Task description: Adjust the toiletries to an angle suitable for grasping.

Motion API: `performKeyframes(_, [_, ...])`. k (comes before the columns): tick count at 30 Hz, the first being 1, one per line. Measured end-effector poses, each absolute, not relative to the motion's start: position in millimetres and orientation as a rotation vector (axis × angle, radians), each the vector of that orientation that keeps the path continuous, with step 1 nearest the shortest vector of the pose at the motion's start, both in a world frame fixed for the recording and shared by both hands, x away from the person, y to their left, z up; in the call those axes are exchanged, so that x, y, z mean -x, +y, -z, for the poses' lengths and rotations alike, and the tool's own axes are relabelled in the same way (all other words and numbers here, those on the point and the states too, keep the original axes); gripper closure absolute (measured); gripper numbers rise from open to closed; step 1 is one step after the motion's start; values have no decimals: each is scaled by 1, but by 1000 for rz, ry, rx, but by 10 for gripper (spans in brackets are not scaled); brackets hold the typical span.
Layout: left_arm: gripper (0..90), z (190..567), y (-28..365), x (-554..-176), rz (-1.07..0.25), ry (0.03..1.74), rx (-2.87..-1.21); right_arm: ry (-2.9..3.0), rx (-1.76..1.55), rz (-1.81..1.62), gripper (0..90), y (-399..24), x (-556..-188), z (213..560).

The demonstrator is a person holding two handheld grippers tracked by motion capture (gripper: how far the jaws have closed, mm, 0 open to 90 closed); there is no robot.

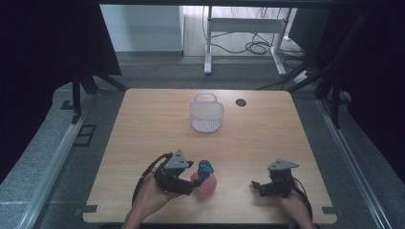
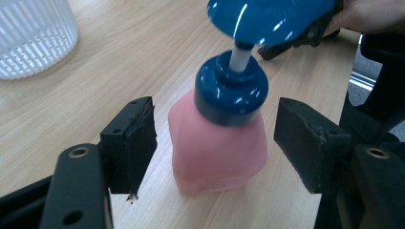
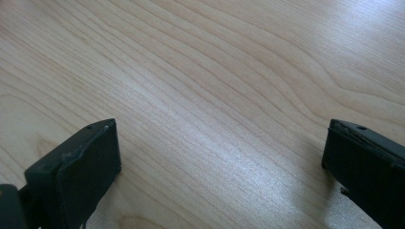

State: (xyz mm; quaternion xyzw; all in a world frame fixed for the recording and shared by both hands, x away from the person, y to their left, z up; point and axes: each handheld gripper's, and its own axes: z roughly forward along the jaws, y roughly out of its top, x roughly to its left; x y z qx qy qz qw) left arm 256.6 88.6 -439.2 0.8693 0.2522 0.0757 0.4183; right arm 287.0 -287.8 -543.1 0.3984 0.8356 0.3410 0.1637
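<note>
Left tool (image 2: 217,143) straddles pink pump bottle (image 2: 219,152), pads (image 2: 138,143) half-wide, not touching: lined up for body grip. Bottle upright, near counter (image 1: 143,124) front edge. Right tool (image 3: 219,162) wide, empty, parked low. Basket (image 1: 206,114) well apart, likely destination.

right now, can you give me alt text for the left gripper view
A pink soap bottle with a blue pump top stands on the wooden table between the left gripper's two black jaws, with gaps on both sides. A white basket sits at upper left.
</note>
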Motion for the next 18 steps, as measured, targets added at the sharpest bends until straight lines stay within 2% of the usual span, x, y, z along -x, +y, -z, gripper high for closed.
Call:
performKeyframes(12, [358,439,75,-264,-176,600,-2188,2382,-1136,-972,0,-288,-287,543])
performKeyframes(18, [425,440,71,-266,-154,589,-2189,2383,-1135,-972,0,-288,-287,543])
